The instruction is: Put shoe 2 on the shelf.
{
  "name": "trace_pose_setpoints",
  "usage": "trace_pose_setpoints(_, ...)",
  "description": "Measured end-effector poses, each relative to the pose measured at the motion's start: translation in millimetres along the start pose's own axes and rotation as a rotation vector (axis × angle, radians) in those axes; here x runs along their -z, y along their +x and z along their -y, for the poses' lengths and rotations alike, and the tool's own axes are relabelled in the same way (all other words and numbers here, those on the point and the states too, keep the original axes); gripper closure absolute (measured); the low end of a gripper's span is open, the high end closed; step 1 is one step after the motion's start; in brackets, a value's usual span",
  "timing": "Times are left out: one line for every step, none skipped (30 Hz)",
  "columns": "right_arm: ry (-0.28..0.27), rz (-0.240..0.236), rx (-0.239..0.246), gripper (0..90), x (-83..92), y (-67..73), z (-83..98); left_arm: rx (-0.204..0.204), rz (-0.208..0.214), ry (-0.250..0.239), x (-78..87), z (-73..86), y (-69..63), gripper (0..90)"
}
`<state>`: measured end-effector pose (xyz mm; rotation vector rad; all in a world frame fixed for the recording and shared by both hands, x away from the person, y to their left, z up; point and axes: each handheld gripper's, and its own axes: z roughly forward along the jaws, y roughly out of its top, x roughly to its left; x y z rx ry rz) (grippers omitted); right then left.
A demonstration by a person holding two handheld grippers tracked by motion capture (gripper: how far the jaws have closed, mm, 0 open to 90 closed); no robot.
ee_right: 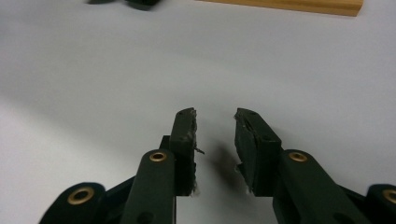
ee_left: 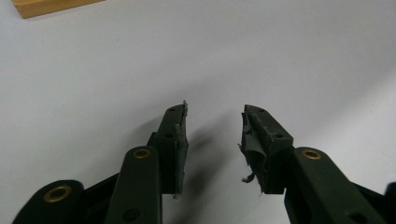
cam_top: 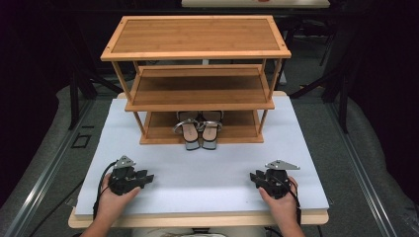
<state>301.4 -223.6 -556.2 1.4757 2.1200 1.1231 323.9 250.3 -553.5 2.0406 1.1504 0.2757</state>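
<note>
Well apart from both grippers' fingers (ee_left: 173, 140), the sandals (cam_top: 198, 129) sit on the rack (cam_top: 148, 132).

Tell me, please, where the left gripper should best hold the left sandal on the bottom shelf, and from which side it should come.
Probably the heel end of the left sandal, which sticks out past the front edge of the bottom shelf. The left gripper, open and empty, could come from the front, low, jaws across the narrow sole; the middle shelf blocks a reach from above.

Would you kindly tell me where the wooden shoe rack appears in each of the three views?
High view: the rack stands at centre top, on the far half of the white table.
Left gripper view: a corner of its base at top left.
Right gripper view: its base edge along the top right.
Shared landmark: the white table.
</note>
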Motion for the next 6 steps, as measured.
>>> trace_pose_setpoints(0.000, 0.000, 0.000, 67.2, 0.0, -0.2, 0.1, 0.005, -0.001, -0.003, -0.1, 0.1, 0.2, 59.4)
trace_pose_setpoints(-0.001, 0.000, 0.000, 66.9, -0.1, -0.4, 0.2, 0.008, -0.001, -0.006, -0.3, 0.2, 0.6, 58.8)
trace_pose_setpoints(-0.013, 0.007, -0.004, 66.3, -1.1, -0.2, 0.7, 0.015, -0.003, -0.007, -0.2, 0.2, 0.5, 58.0)
trace_pose_setpoints(0.003, 0.003, -0.004, 65.1, 0.1, -0.7, 0.4, 0.017, -0.004, -0.008, -0.4, 0.1, 0.9, 56.8)
trace_pose_setpoints(-0.004, 0.000, -0.007, 63.5, -0.4, -1.0, 0.6, 0.018, -0.005, -0.010, -0.5, 0.1, 1.3, 55.7)
trace_pose_setpoints(-0.004, 0.000, -0.007, 63.5, -0.4, -1.0, 0.6, 0.018, -0.005, -0.010, -0.5, 0.1, 1.3, 54.4)
